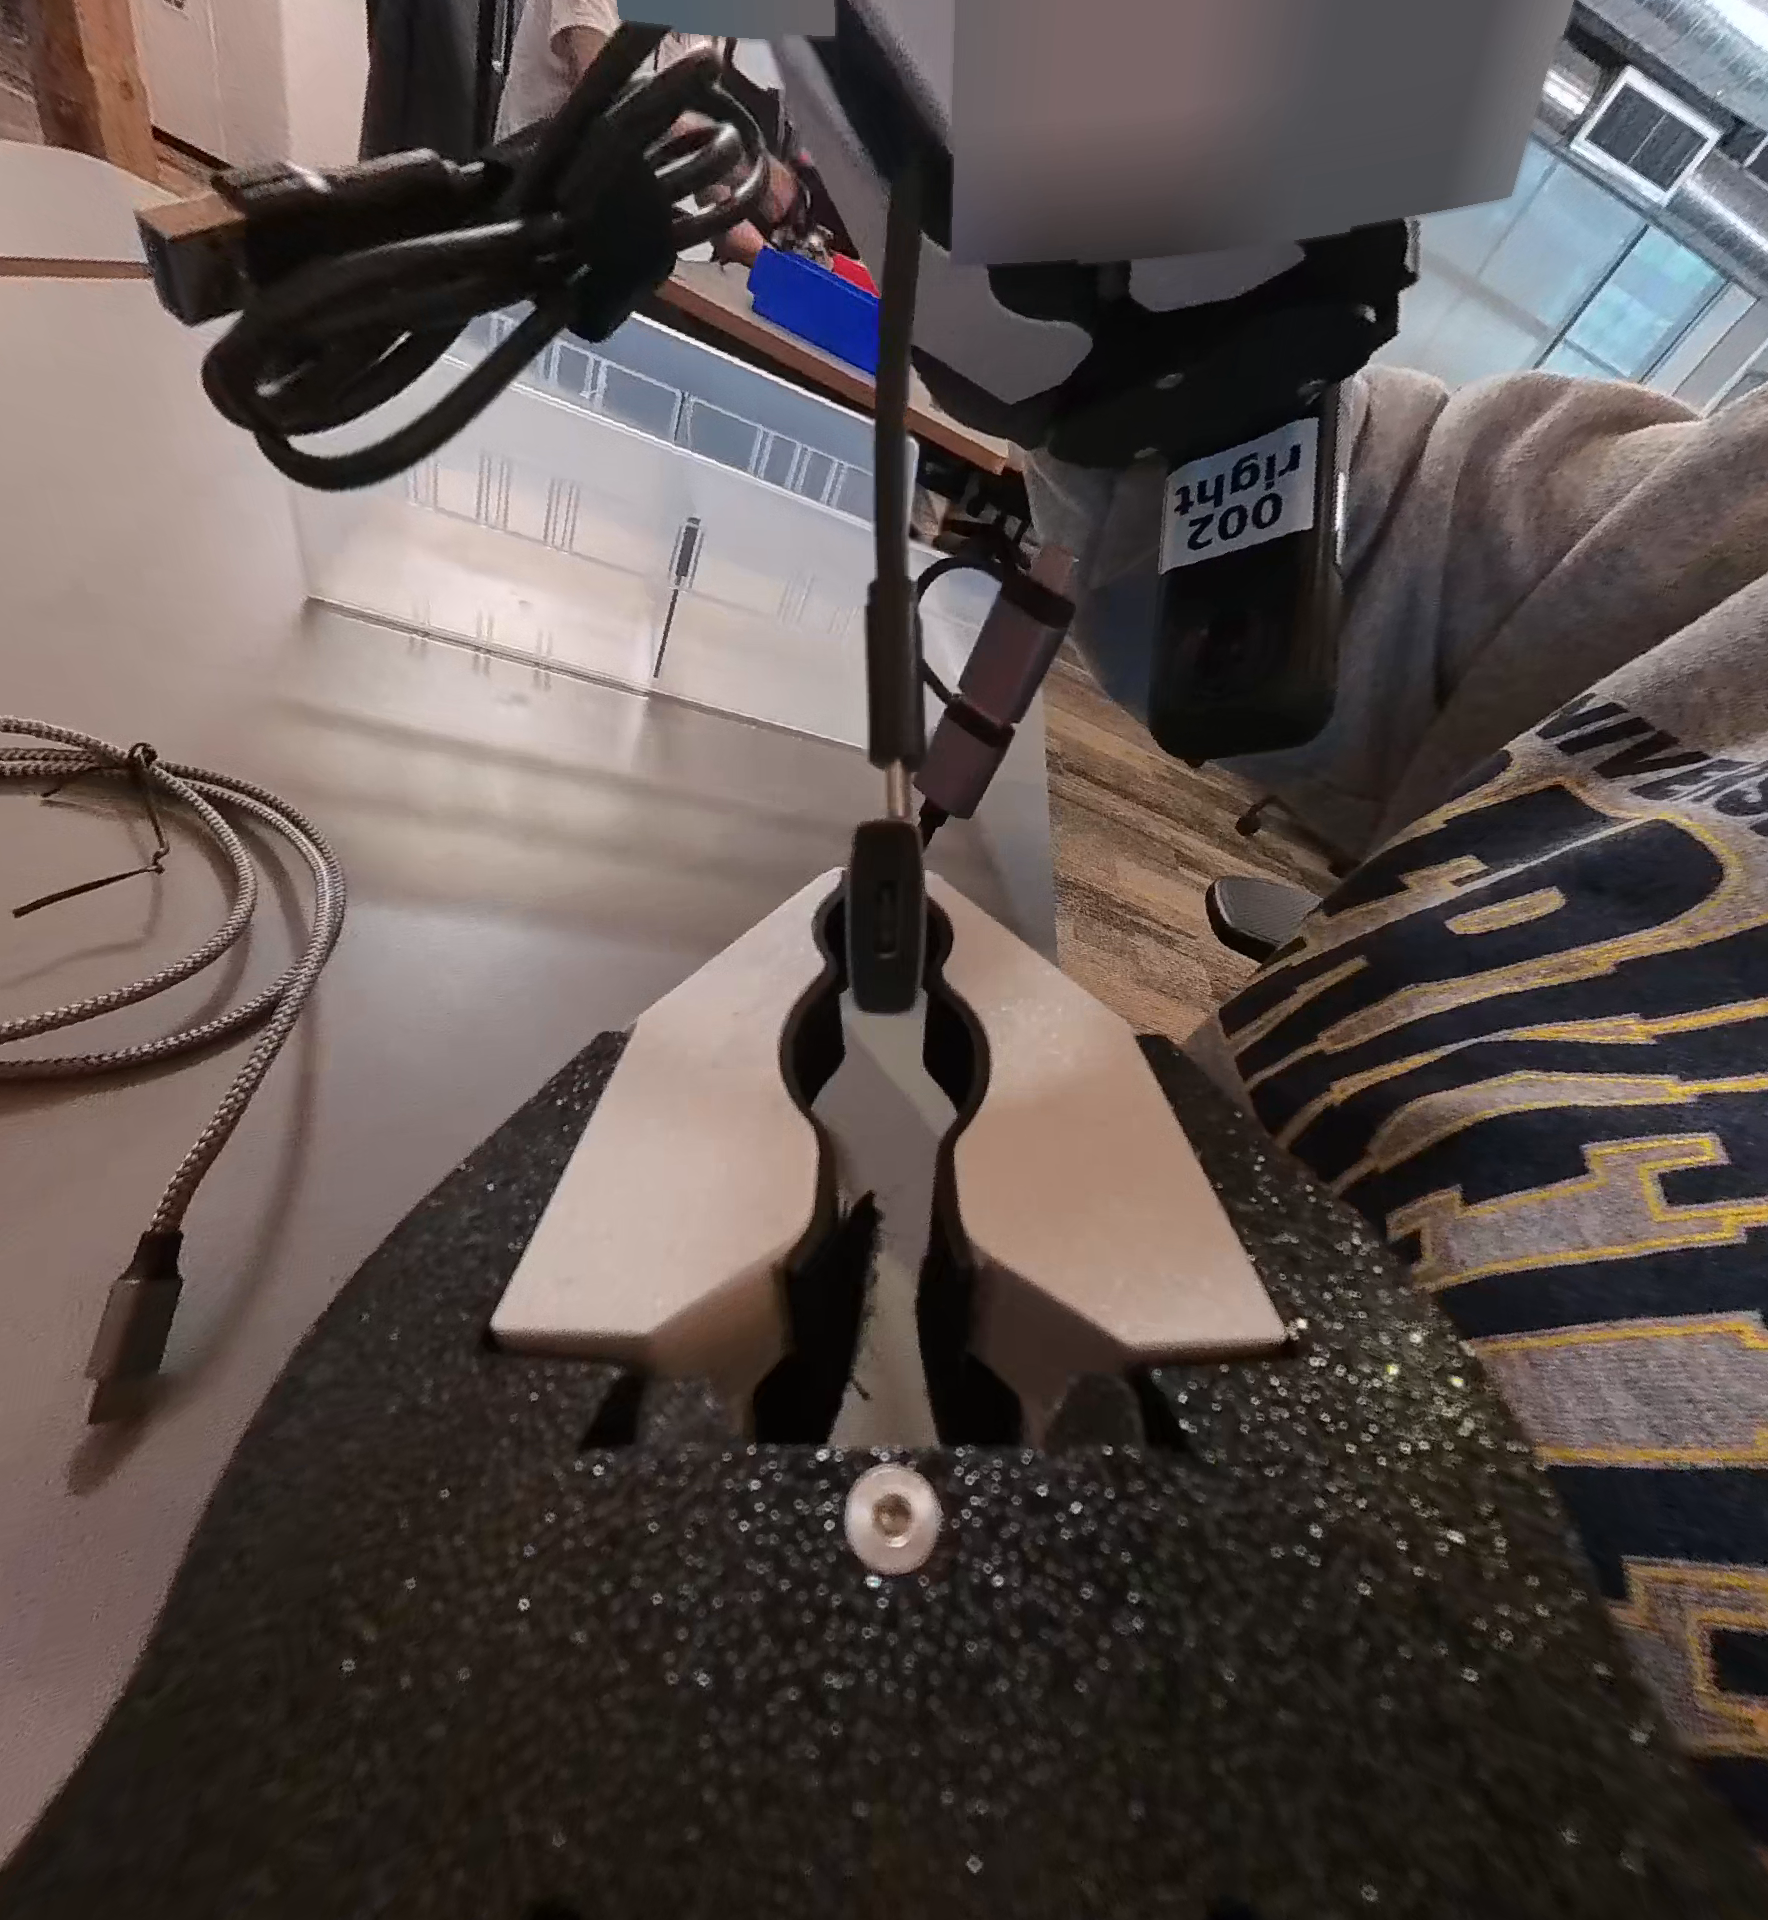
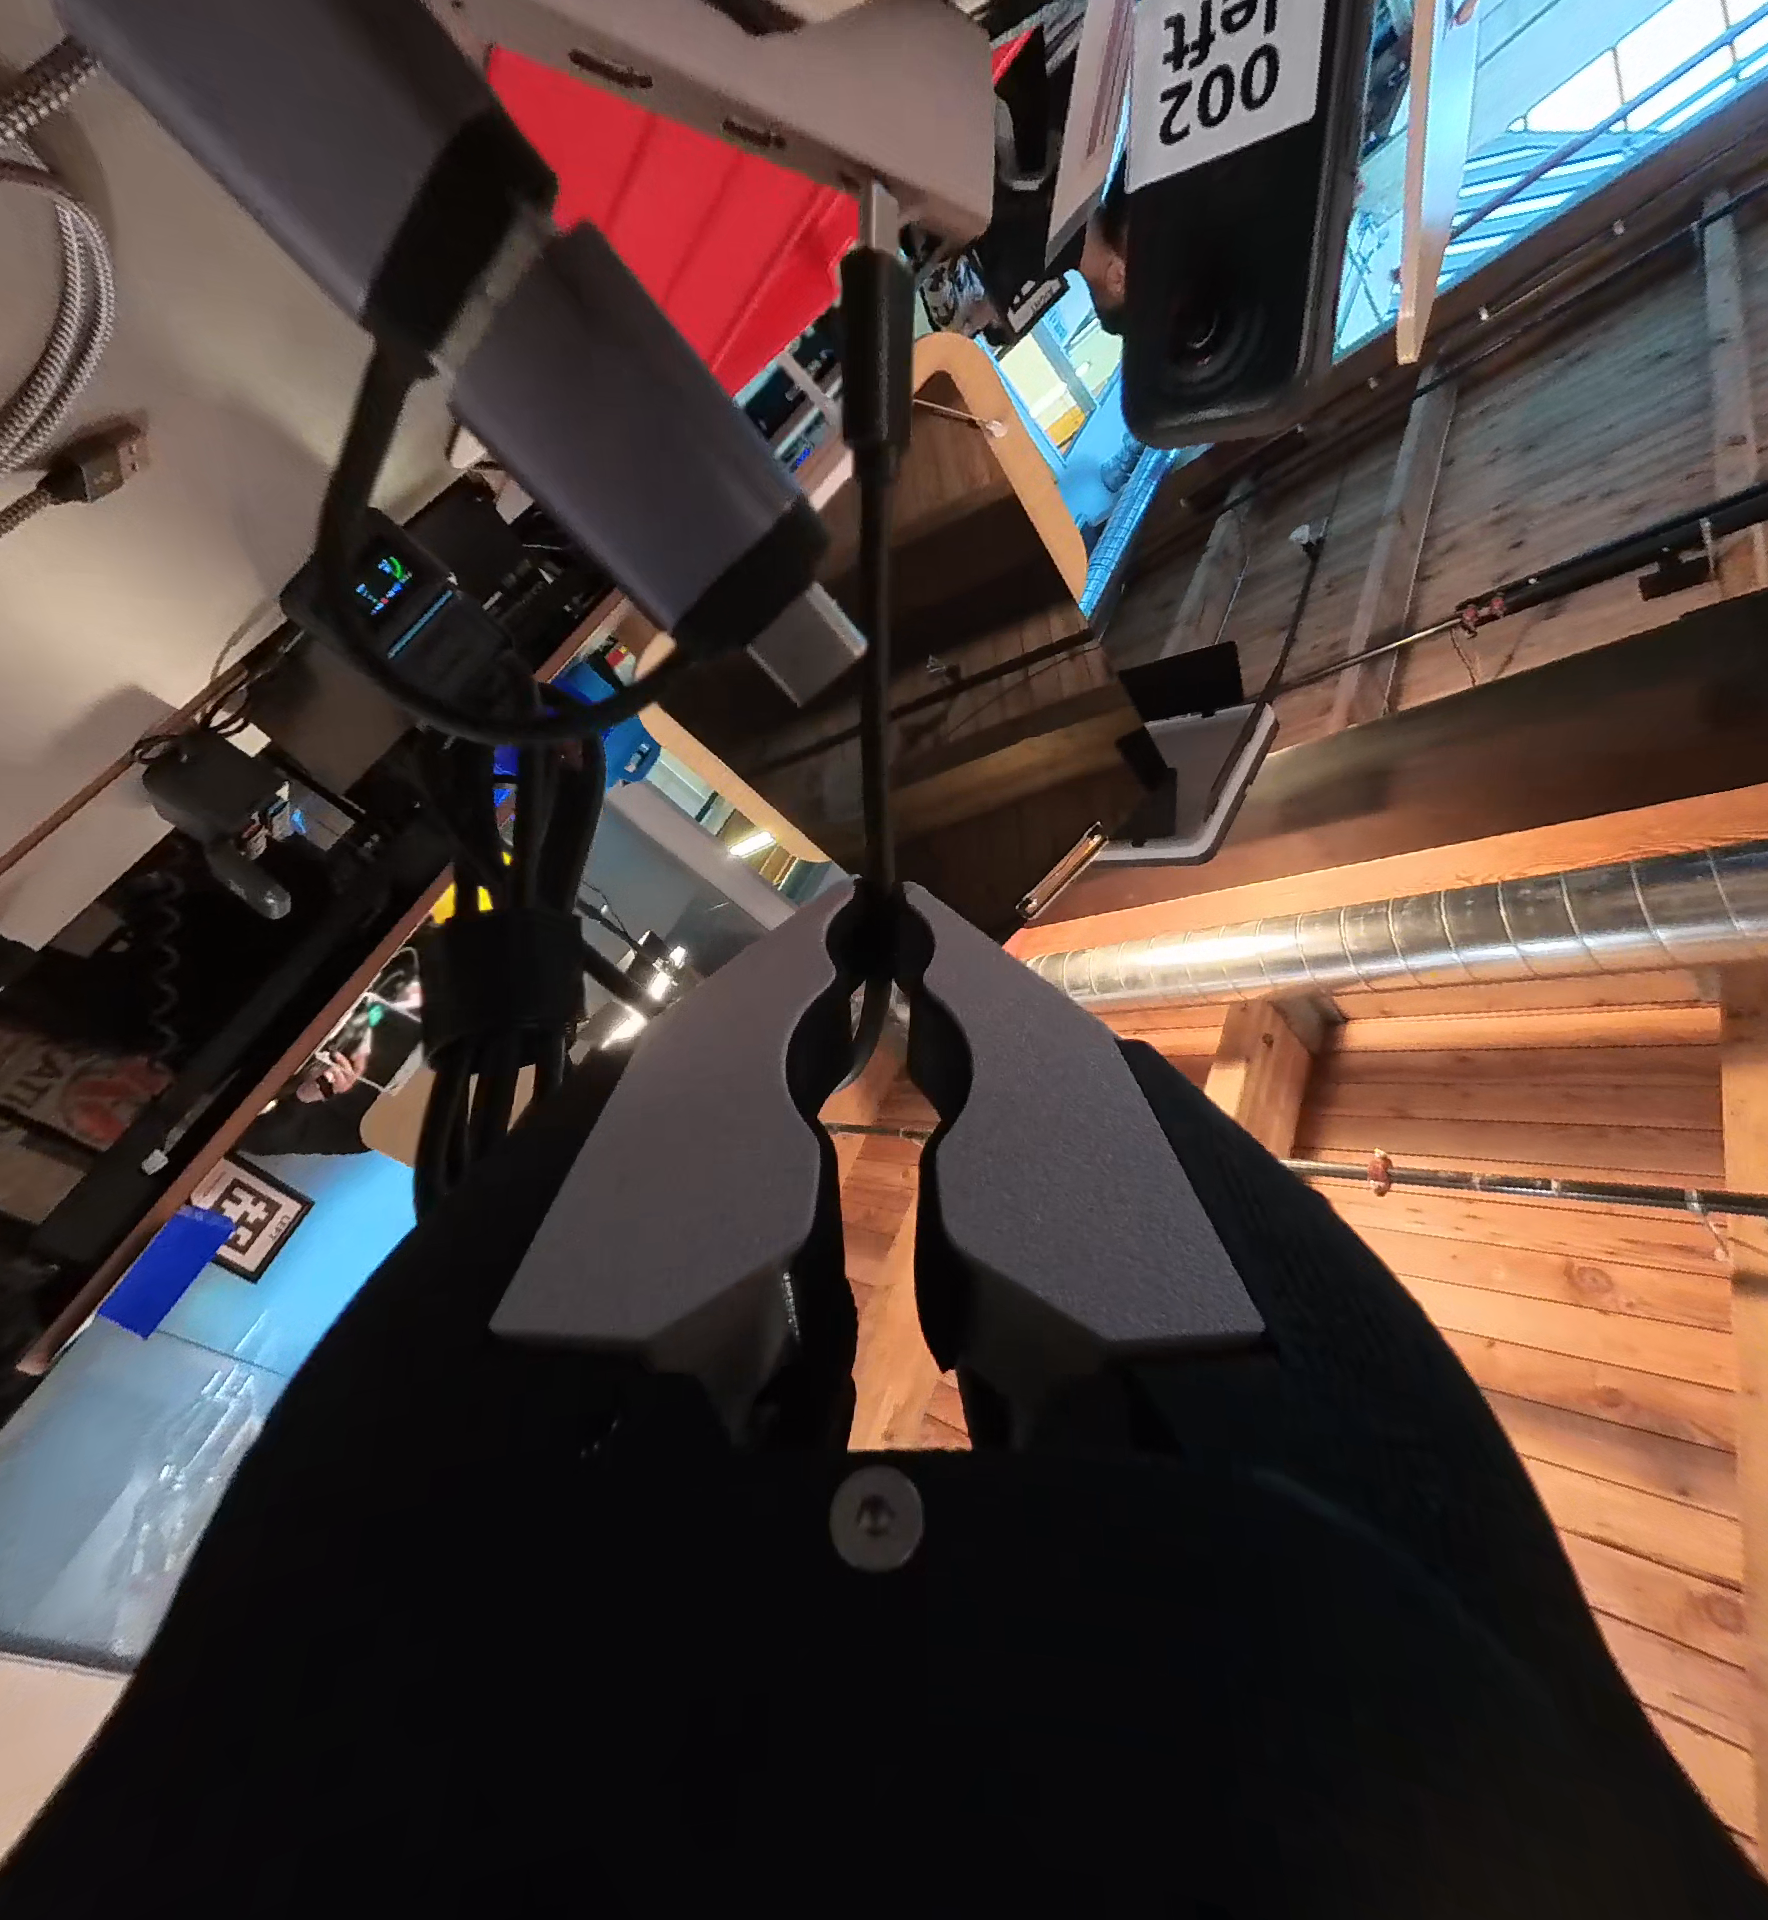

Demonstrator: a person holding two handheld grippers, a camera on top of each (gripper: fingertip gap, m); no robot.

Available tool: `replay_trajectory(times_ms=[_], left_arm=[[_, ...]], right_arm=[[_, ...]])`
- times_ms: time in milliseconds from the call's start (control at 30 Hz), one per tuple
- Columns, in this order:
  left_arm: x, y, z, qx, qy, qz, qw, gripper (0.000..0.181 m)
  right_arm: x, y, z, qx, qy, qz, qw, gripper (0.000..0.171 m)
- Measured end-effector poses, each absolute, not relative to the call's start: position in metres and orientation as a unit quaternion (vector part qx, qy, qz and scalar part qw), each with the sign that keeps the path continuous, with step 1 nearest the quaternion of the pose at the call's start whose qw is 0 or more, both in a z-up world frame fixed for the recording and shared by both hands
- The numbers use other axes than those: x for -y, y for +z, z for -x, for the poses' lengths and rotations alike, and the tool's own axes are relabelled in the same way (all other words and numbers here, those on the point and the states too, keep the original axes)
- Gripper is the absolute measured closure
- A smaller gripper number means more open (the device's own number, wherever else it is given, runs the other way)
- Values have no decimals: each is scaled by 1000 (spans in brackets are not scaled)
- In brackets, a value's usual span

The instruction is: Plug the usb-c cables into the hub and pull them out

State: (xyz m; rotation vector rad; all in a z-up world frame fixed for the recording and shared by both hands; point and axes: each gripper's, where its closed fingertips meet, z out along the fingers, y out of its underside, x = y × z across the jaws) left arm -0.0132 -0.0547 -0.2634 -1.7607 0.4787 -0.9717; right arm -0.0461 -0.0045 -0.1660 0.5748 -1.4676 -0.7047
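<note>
Hub (image 1: 885, 940) is clamped in the closed left gripper (image 1: 885, 997), end-on. Black cable (image 2: 875, 665) is pinched in the closed right gripper (image 2: 878, 935); its plug (image 2: 875, 343) is seated in the hub, axis straight between grippers.

You are working in an open-plan workshop or lab. Exposed timber beams (image 2: 1482, 842) and plank walls (image 2: 1482, 1351), a bare metal ventilation duct (image 2: 1431, 935), large windows (image 1: 1628, 281), and a long table (image 2: 236, 987) crowded with electronics and cables (image 2: 506, 1039) indicate this.
</note>
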Motion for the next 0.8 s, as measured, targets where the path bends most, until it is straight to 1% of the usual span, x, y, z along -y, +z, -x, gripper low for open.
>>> replay_trajectory(times_ms=[500, 800], left_arm=[[57, -265, 7, -206, -423, 729, 497, 174], [57, -274, 3, -207, -415, 750, 472, 174]], right_arm=[[9, -169, 43, 638, -319, -275, 644, 170], [15, -177, 41, 648, -312, -295, 629, 171]])
